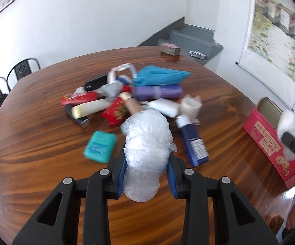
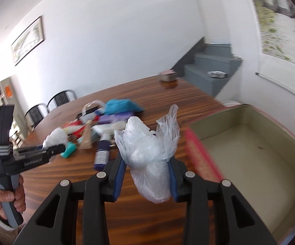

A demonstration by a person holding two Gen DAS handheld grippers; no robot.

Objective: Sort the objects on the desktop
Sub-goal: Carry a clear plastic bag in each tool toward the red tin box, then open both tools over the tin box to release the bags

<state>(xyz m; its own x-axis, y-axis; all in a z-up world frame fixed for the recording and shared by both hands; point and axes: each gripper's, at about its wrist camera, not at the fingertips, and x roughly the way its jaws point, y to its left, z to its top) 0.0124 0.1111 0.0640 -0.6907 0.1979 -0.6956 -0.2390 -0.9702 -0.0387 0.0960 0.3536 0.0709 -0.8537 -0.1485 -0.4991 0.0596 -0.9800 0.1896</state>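
Left gripper [image 1: 147, 180]: jaws closed on a clear plastic bundle [image 1: 147, 149], crumpled film wrapped around something white. It is held above the wooden bench [image 1: 35, 153], clear of the surface.

Right gripper [image 2: 146, 180]: jaws closed on a second plastic bundle [image 2: 149, 153], its loose film ends sticking upward. It hangs near the left wall of the red box [image 2: 200, 155], not over the opening. The box is open-topped with an olive lining (inside looks bare, apart from a small dark speck).

Clutter pile sits mid-bench, ahead of the left gripper:
- teal soap bar [image 1: 100, 146], lying alone just left of the held bundle
- dark blue tube [image 1: 193, 141] with a white cap, lying just right of the bundle, label up
- red packet [image 1: 115, 112] and cream tube [image 1: 90, 109], touching, behind the soap
- purple roll [image 1: 158, 91] with a blue cloth pouch [image 1: 159, 75] resting against its far side
- black case [image 1: 96, 82] at the back left of the pile
- white wad [image 1: 190, 106] near the blue tube's cap

Between the left gripper and the red box lies only the blue tube; the rest of the pile is farther back. A stack of cards [image 1: 170, 49] sits at the far bench edge, well apart from the pile. Black chairs [image 1: 23, 69] stand at the left side.
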